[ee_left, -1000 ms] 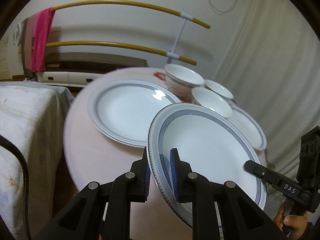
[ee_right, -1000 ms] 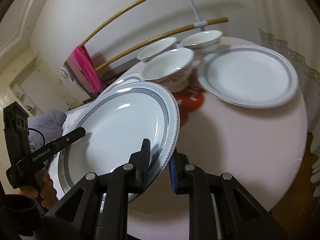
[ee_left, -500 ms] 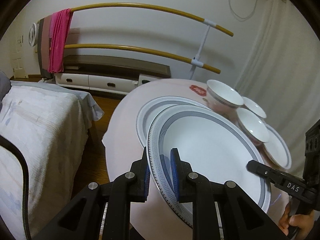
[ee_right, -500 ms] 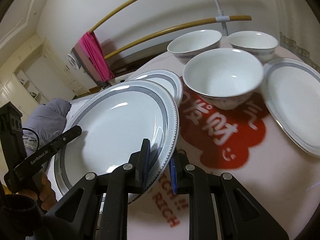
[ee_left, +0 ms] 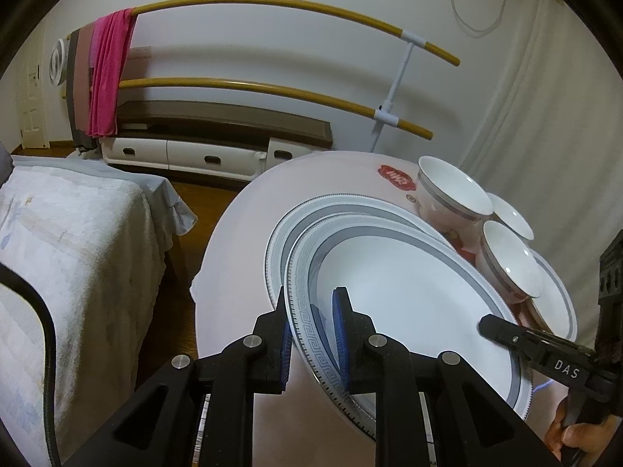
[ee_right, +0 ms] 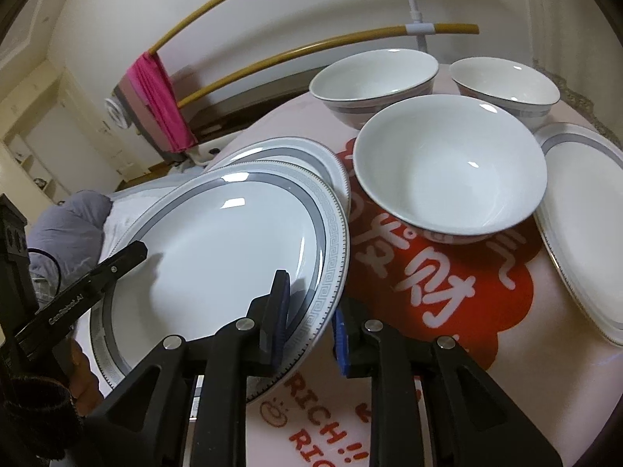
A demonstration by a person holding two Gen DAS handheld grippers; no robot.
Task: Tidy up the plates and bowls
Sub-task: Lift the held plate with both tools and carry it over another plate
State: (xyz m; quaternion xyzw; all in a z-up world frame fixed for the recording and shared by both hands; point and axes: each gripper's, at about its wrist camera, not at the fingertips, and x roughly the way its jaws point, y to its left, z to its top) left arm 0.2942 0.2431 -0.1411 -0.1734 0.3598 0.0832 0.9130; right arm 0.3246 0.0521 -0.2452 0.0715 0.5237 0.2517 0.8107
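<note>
While the stacking is judged nearly done:
Table [ee_right: 525, 350]: red print "RICH!!" is read at lower centre.
Carried plate [ee_left: 409, 303]: now brought over the resting plate [ee_left: 311, 210], centre frame.
Left gripper [ee_left: 311, 334]: kept clamped on its rim.
Right gripper [ee_right: 309, 311]: jaws just loosened, rim between; "DAS" is read.
</note>
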